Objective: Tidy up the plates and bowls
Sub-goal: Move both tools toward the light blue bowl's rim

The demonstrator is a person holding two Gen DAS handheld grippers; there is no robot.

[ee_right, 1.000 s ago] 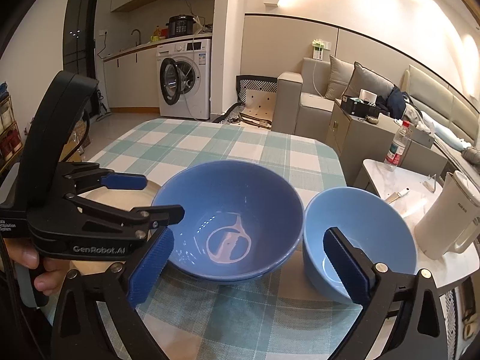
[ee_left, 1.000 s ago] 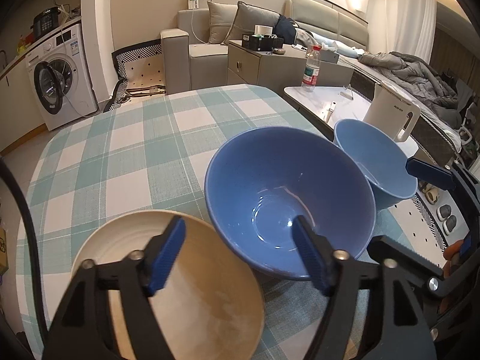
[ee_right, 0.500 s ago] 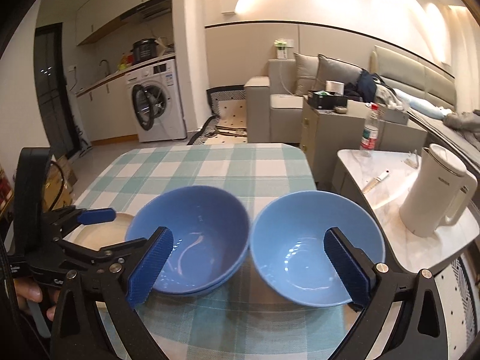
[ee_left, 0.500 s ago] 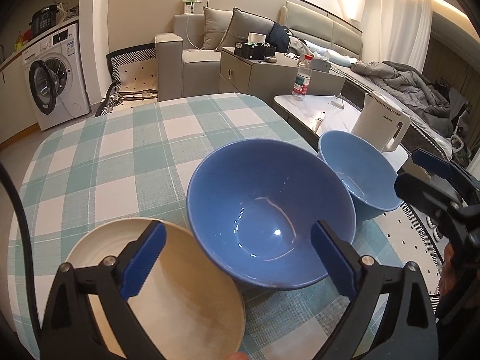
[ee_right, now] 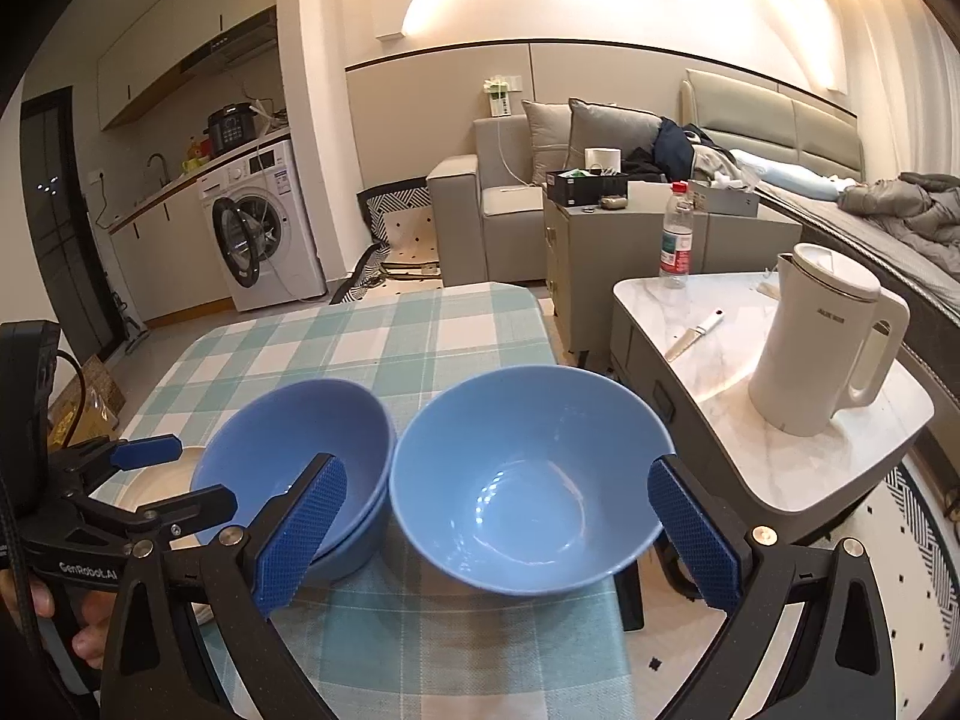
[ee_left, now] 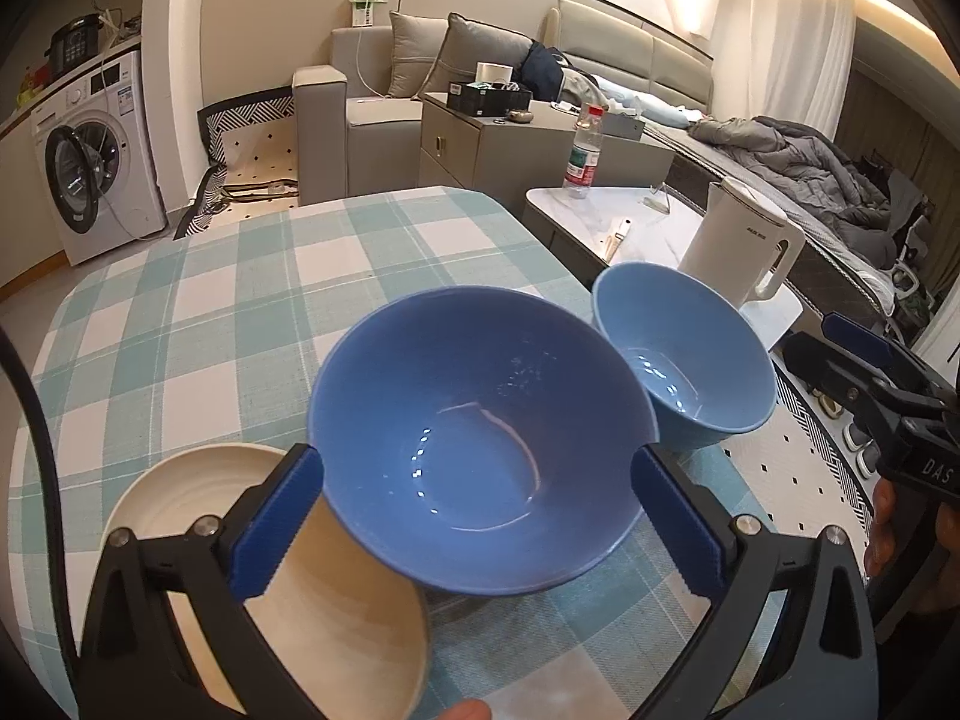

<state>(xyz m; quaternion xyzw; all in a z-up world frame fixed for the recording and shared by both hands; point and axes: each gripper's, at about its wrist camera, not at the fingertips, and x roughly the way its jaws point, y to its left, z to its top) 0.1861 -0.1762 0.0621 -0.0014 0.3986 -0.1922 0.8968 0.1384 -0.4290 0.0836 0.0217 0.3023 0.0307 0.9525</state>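
A: What has moved since a second ago?

B: The left gripper [ee_left: 480, 516] has just been opening; its jaws now stand wide on either side of the dark bowl [ee_left: 480, 456], pads beside the rim, not pressing it. The right gripper [ee_right: 498, 534] has swung toward the tabletop's right edge and now frames the light bowl [ee_right: 528, 486] instead of the dark one.

A: Is the right gripper holding it?

B: No. Its jaws are spread wide, and the pads stand clear of the bowl's sides.

A: Count the dishes.

B: From the right wrist, the dark bowl [ee_right: 300, 450] shows a second rim below it, so two stacked there. With the light bowl that makes three blue bowls. One cream plate [ee_left: 270, 576], partly under the dark stack at its near left.

A: Where do they sit?

B: All on the checked tabletop [ee_left: 210, 312], toward the near edge. The light bowl is at the right edge, rim just beside the dark stack; I cannot tell whether they touch.

A: Open room?

B: The far half of the cloth is bare. To the right, a side table [ee_right: 780, 450] with a kettle [ee_right: 828, 336] stands close by.
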